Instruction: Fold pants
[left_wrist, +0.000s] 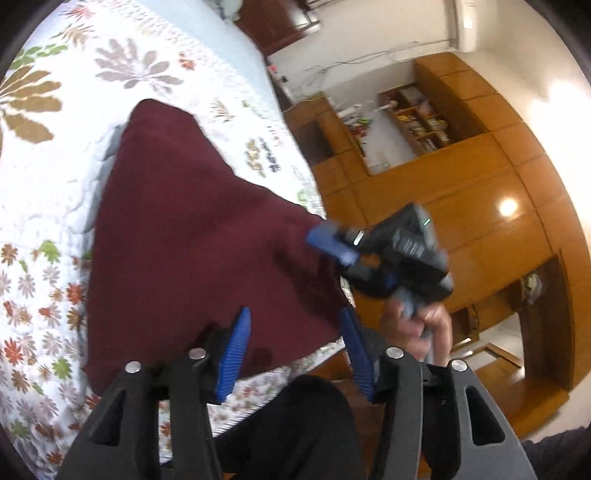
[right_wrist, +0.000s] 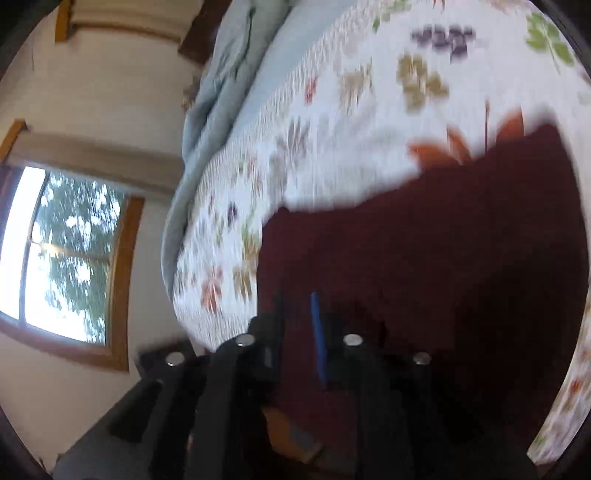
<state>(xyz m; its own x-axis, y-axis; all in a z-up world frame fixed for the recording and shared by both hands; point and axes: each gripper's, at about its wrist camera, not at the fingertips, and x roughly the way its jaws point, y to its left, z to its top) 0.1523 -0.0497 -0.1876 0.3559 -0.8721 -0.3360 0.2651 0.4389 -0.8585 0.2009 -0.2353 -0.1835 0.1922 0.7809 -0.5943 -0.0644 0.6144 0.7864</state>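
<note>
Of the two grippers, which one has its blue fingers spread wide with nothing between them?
The left gripper, at the bottom of the left wrist view: its fingers stand wide apart above the maroon pants, gripping nothing. The right gripper has its fingers nearly together at the pants' edge.

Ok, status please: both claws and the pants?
Left claw open, empty. Right claw narrow at pants edge, grip unclear. Pants flat on bed. Nothing in the way.

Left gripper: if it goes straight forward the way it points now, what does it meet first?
Probably the maroon pants lying on the floral bedspread. The left gripper stands open above their near edge, though depth is unclear.
</note>
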